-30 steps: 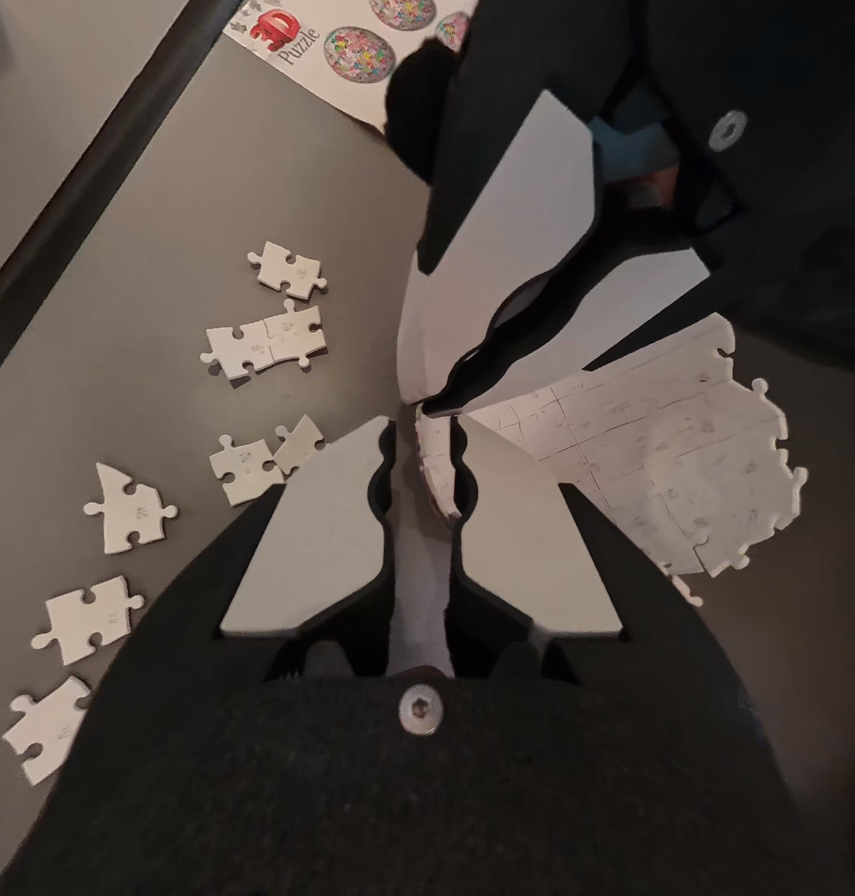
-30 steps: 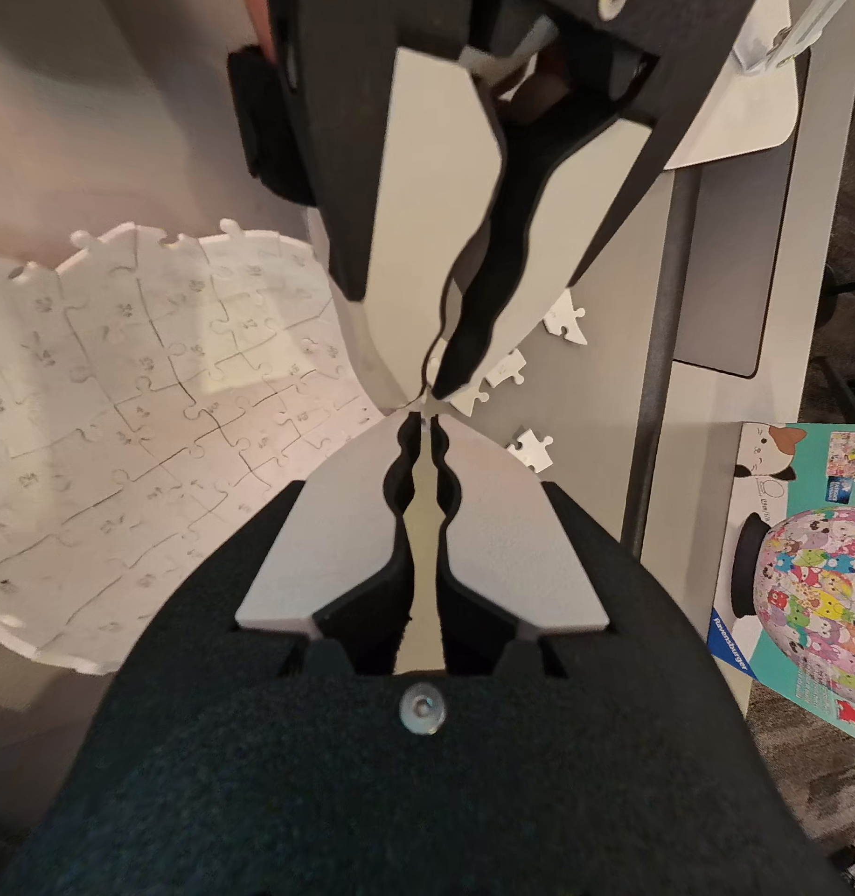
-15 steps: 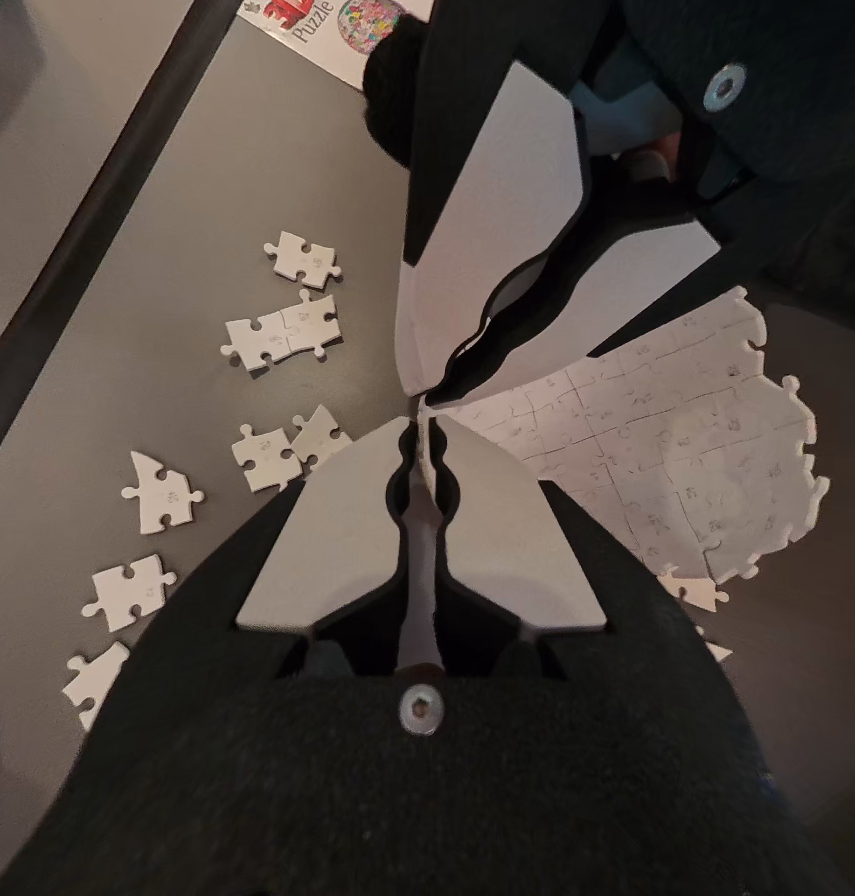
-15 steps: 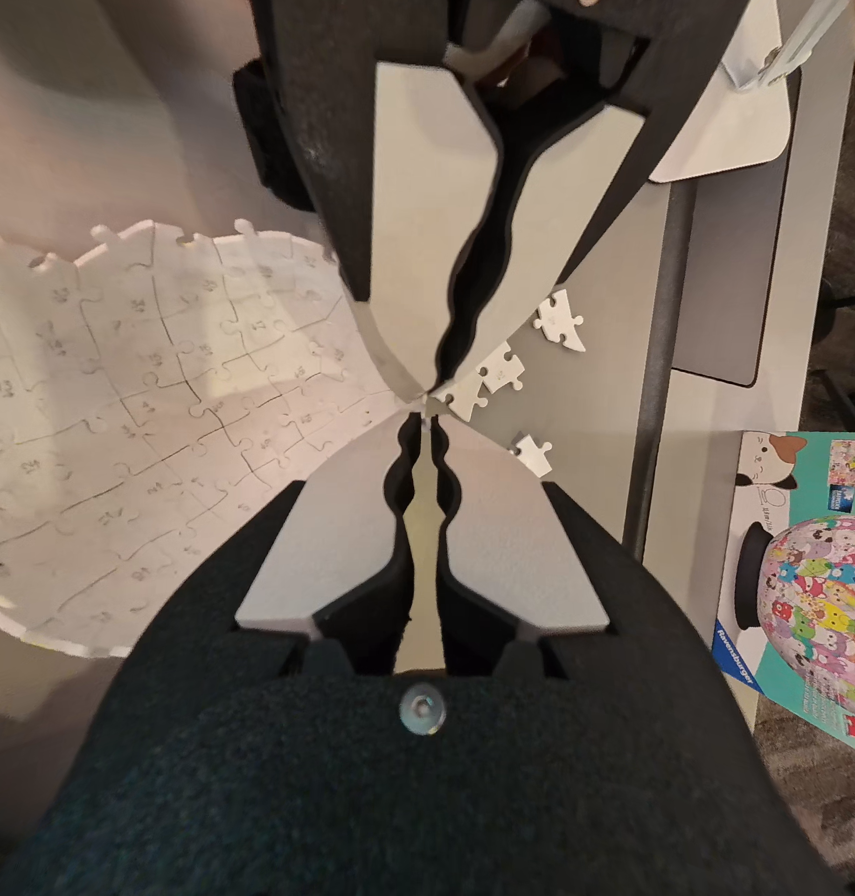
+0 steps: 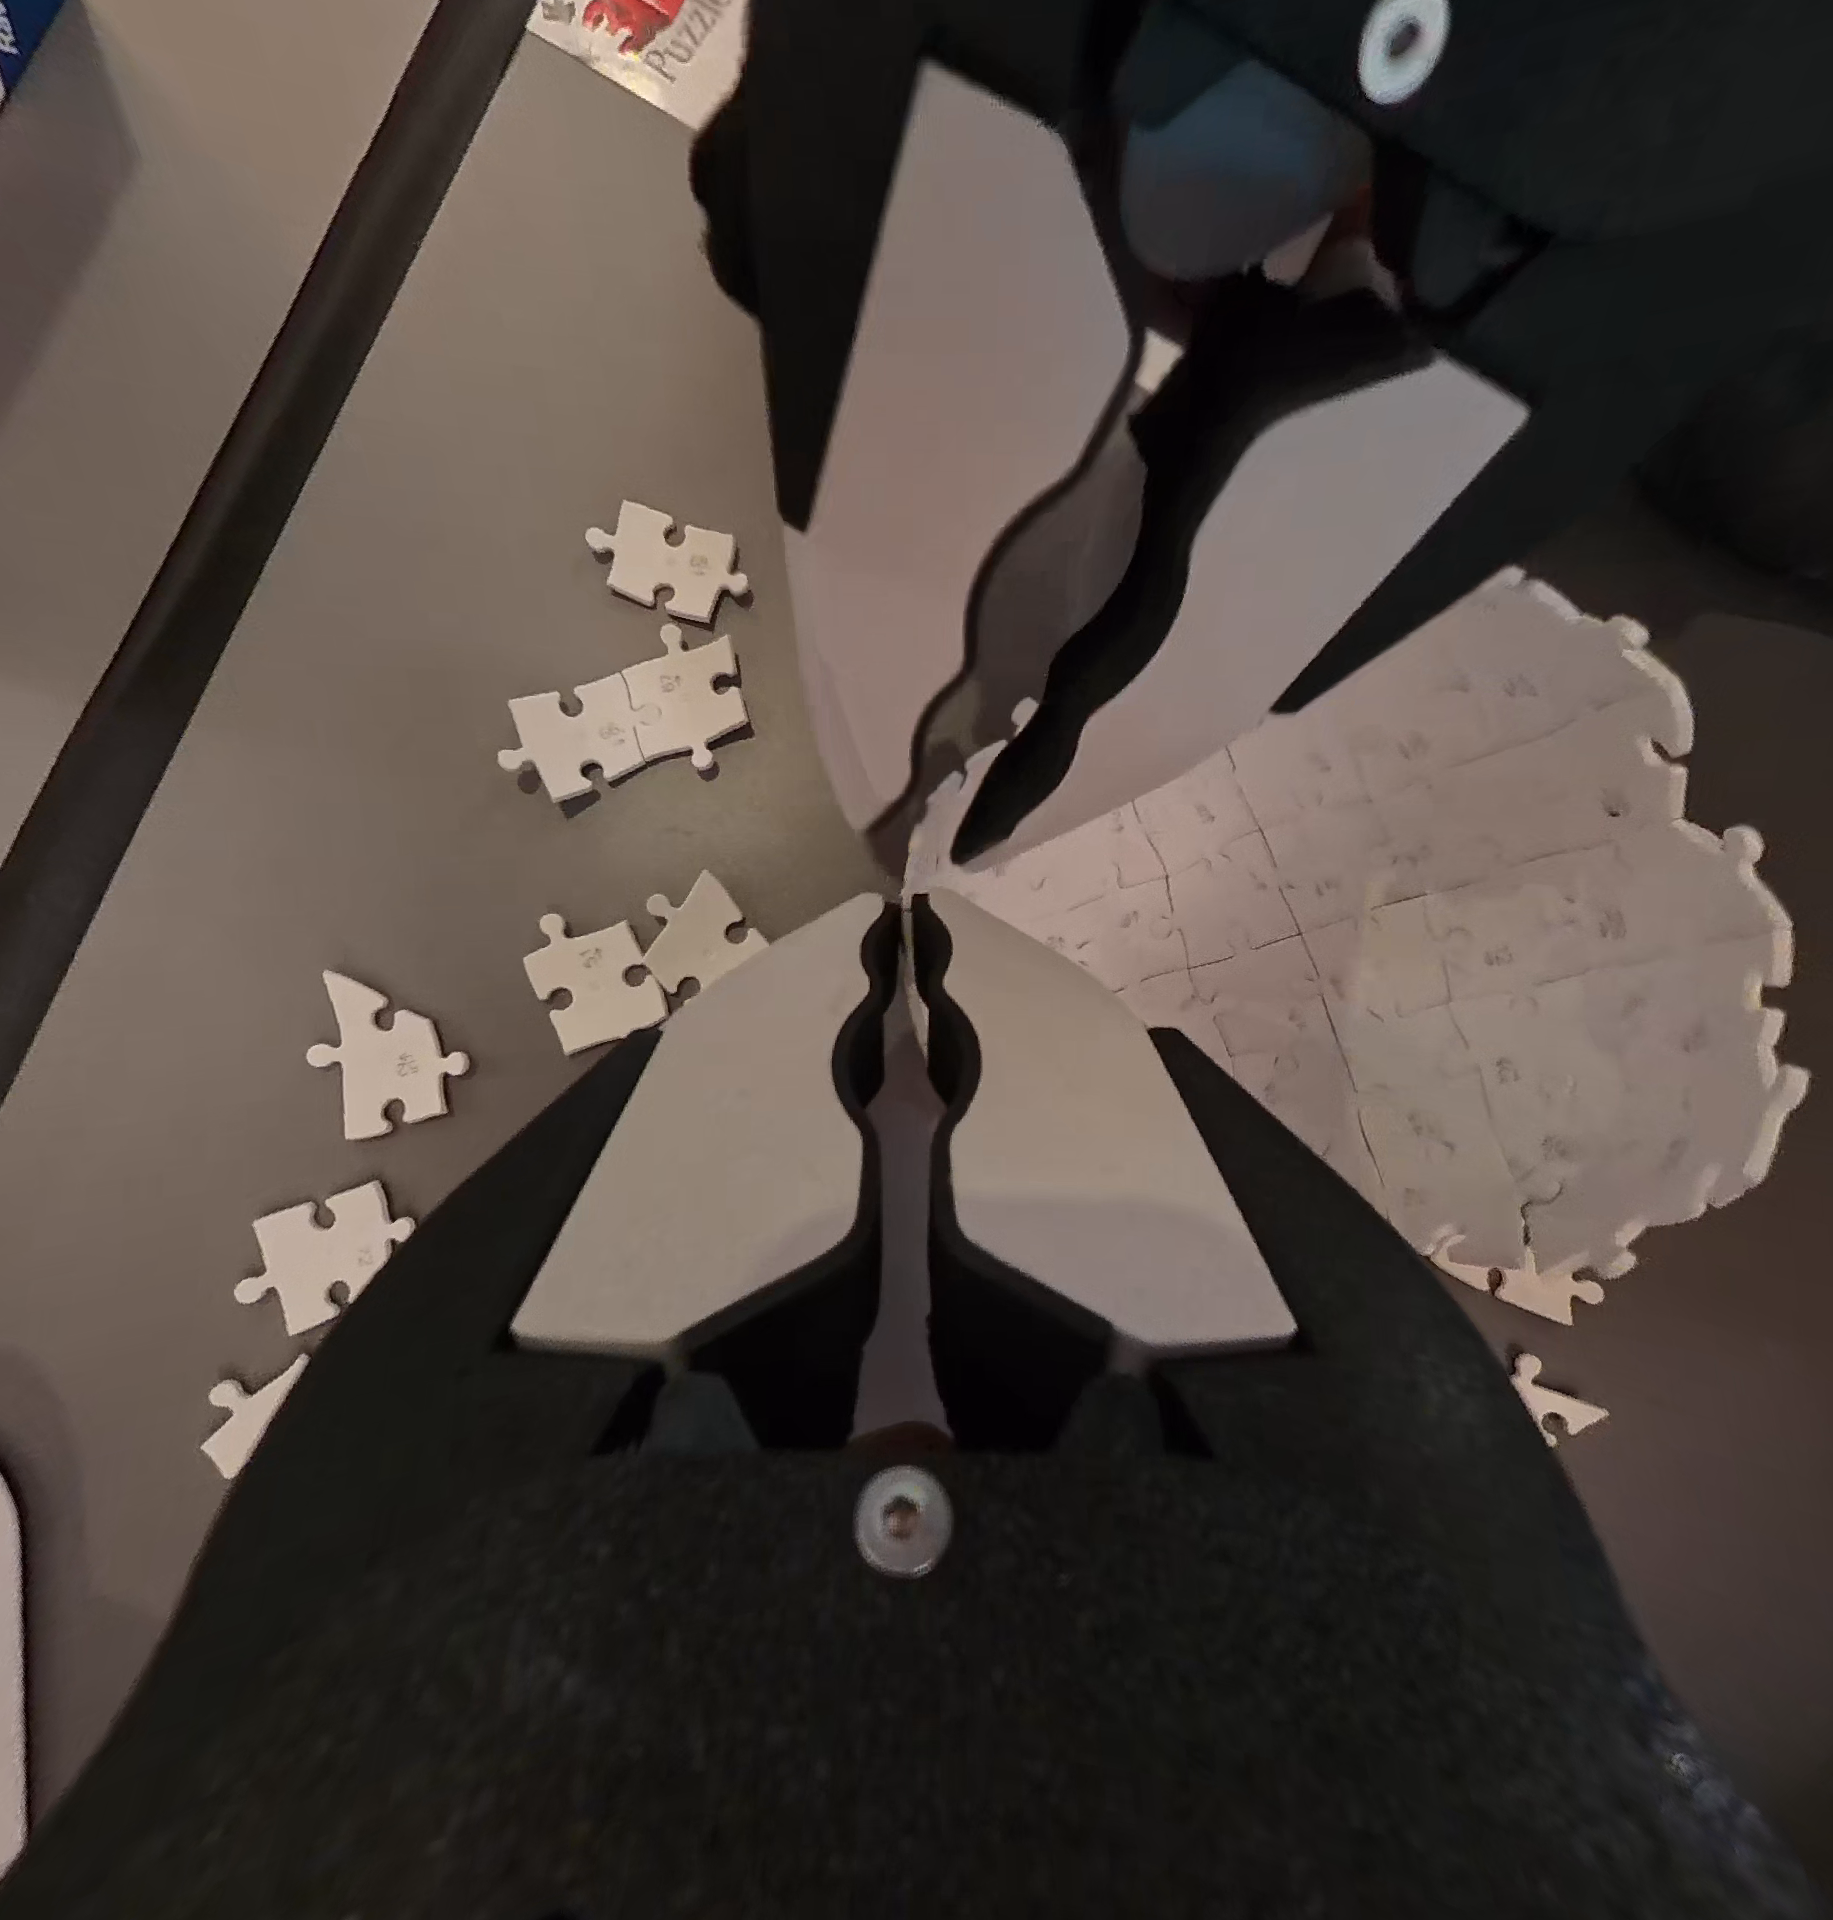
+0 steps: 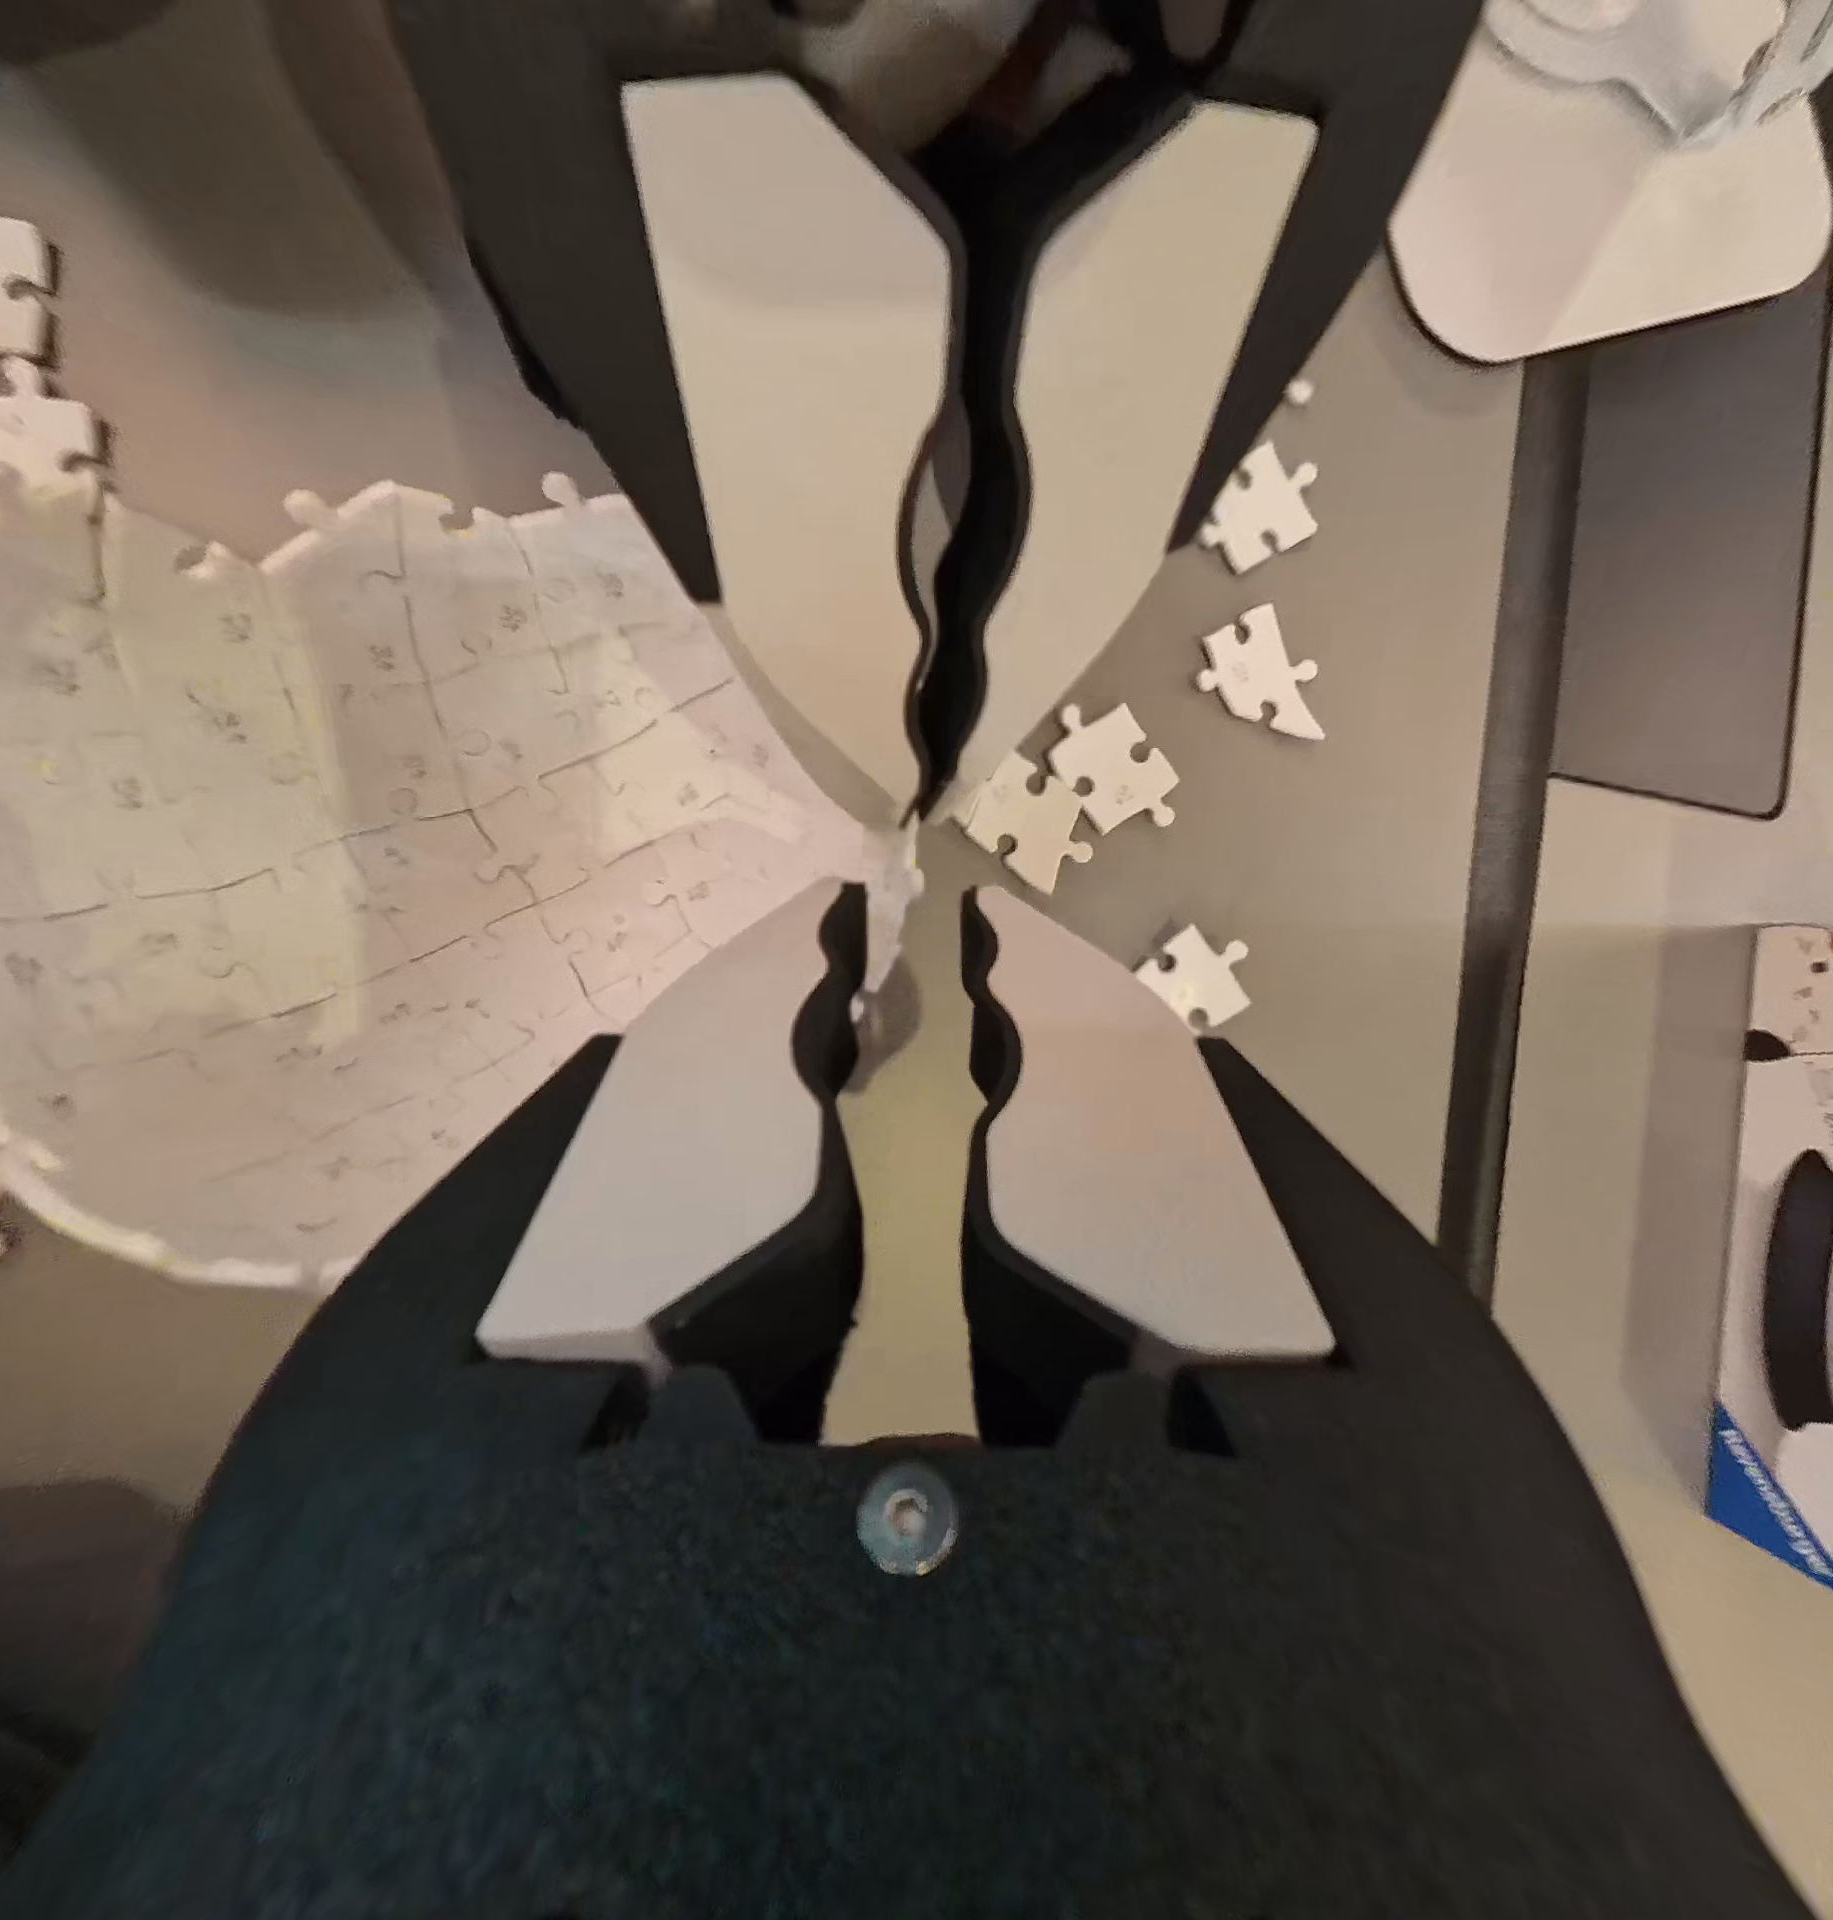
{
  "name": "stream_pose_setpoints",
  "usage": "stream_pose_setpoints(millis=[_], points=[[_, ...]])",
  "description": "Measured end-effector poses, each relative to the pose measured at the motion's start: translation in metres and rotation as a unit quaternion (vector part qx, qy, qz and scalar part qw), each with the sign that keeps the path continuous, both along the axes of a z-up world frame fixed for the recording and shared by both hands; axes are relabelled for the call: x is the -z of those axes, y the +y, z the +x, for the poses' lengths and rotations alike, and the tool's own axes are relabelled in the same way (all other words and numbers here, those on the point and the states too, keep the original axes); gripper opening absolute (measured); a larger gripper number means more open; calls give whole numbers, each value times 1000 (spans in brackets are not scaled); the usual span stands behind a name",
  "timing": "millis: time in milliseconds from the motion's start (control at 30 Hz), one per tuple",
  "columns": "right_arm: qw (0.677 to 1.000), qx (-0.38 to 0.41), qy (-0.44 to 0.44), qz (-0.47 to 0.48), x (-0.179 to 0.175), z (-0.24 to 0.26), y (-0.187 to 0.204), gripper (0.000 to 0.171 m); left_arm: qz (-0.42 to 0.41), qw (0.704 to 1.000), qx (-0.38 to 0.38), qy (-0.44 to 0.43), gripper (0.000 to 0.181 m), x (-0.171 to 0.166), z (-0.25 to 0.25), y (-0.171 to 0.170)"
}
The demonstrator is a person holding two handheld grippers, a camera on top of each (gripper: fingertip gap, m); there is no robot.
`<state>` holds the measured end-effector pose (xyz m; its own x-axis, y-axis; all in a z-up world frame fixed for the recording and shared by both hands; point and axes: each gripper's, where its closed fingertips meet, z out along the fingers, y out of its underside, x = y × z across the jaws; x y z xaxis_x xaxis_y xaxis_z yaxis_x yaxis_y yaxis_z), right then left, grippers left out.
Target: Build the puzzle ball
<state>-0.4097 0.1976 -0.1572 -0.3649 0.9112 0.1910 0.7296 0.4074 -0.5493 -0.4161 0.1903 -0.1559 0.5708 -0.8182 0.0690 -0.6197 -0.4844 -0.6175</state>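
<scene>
you hold two grippers nose to nose over one grey table [image 5: 320, 644]. your left gripper [image 5: 907, 909] has its fingers pressed nearly together, pinching the edge of the puzzle shell [image 5: 1463, 997], a curved white sheet of interlocked pieces that fans out to the right of it. your right gripper [image 6: 912, 904] has its fingers a little apart; the shell's corner lies against the left finger, and you cannot tell from these views whether it is gripped.

count of loose pieces [image 5: 631, 727] on the table left of your left gripper: about seven in the left wrist view, one of them a joined pair, plus two more at the shell's lower edge. the right wrist view shows only five of them [image 6: 1114, 769].

only the right wrist view shows the colourful puzzle box [image 6: 1805, 1351] at the right edge and a white rounded pad [image 6: 1618, 249] above. only the left wrist view shows the shell's knobbed outer rim in full.

pieces are matte white card with faint printed marks; gripper fingers are pale flat plates with wavy black inner edges.
</scene>
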Motion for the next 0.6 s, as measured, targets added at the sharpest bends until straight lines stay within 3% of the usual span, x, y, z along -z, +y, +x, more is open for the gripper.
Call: stream_pose_setpoints(millis=[200,600], points=[[995,20,-29,-92,3,10,2,15,5,1000,0,4,2,-2,1,0],[997,22,-37,-64,9,4,0,3,7,1000,-3,11,2,-1,1,1]])
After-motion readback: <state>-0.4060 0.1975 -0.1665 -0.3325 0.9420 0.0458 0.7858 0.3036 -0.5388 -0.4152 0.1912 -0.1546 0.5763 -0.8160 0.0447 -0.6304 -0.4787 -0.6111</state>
